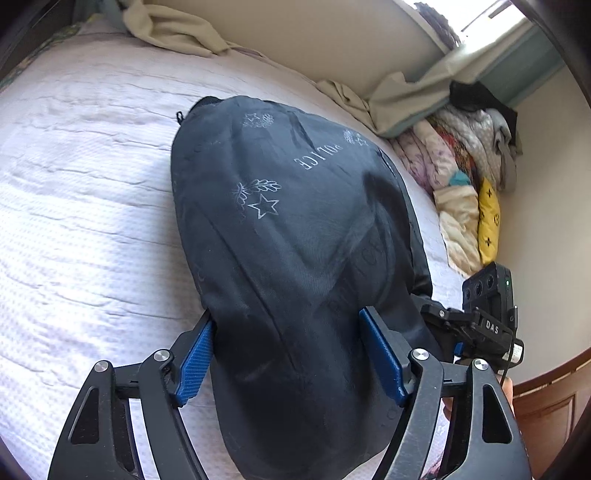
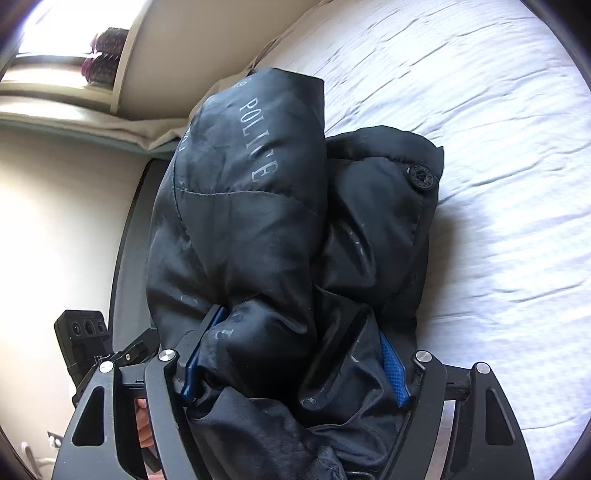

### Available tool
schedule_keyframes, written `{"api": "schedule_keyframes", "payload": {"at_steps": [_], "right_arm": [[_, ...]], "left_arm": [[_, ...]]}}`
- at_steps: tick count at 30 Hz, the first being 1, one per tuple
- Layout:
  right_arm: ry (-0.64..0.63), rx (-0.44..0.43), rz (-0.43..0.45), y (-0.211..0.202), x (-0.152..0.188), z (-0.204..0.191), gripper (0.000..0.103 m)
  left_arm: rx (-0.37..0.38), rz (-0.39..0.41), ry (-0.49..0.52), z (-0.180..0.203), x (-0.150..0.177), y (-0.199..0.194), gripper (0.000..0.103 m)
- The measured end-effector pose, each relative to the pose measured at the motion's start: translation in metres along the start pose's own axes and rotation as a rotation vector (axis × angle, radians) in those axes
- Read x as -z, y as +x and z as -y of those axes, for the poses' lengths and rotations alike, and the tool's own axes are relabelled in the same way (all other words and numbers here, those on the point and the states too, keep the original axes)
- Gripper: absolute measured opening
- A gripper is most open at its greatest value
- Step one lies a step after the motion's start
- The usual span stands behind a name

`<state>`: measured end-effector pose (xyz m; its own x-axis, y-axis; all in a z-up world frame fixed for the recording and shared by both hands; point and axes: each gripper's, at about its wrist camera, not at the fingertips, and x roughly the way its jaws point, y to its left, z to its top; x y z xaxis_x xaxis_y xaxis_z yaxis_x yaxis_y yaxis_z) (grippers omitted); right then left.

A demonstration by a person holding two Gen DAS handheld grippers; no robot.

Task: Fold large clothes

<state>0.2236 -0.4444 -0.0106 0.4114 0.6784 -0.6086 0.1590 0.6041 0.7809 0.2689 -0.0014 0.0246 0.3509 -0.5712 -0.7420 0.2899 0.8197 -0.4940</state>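
A bulky black padded jacket [image 1: 288, 229] with grey "POLICE" lettering and star prints lies bunched on the white bed [image 1: 81, 192]. My left gripper [image 1: 288, 332] has its blue-padded jaws wide apart around the jacket's near end, with thick fabric filling the gap. My right gripper [image 2: 295, 332] also straddles a thick bundle of the jacket [image 2: 258, 192], which bulges between and over its blue pads [image 2: 391, 362]. A black button [image 2: 422, 176] shows on a flap. The right gripper's body shows in the left wrist view [image 1: 487, 314], beside the jacket.
A pile of folded clothes and a yellow cushion [image 1: 488, 218] sits against the wall at the bed's far right. Beige cloth [image 1: 173, 29] lies along the wall. The bed's dark edge [image 2: 129, 236] runs beside the jacket, near the wall.
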Motion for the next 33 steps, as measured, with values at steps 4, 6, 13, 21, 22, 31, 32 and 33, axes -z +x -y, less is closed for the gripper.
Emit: {"api": "schedule_keyframes", "payload": {"at_steps": [4,6,13,21,22,31,32,33], "right_arm": [[-0.027,0.0,-0.011,0.005,0.001,0.0,0.074],[-0.037,0.011,-0.011,0.005,0.001,0.003,0.075],[-0.006,0.031,-0.009,0.01,-0.006,-0.002,0.083],[-0.053,0.102,0.035,-0.003,-0.008,-0.034,0.087],[-0.064,0.117,0.04,-0.002,-0.007,-0.037,0.087],[-0.093,0.22,0.068,-0.007,0.005,-0.054,0.088],[-0.11,0.243,0.075,-0.013,0.008,-0.058,0.088],[-0.13,0.262,0.087,-0.017,0.009,-0.065,0.088]], "left_arm": [[0.016,0.022,-0.03,-0.024,0.005,0.002,0.079],[0.01,0.043,-0.021,-0.025,0.01,0.002,0.08],[-0.125,0.141,0.08,0.0,0.019,-0.007,0.086],[-0.389,0.287,0.306,0.057,0.042,-0.038,0.086],[-0.383,0.31,0.343,0.068,0.049,-0.042,0.086],[-0.374,0.156,0.486,0.096,0.081,0.01,0.091],[-0.385,0.161,0.504,0.099,0.083,0.012,0.092],[-0.39,0.162,0.511,0.101,0.084,0.012,0.093]]}}
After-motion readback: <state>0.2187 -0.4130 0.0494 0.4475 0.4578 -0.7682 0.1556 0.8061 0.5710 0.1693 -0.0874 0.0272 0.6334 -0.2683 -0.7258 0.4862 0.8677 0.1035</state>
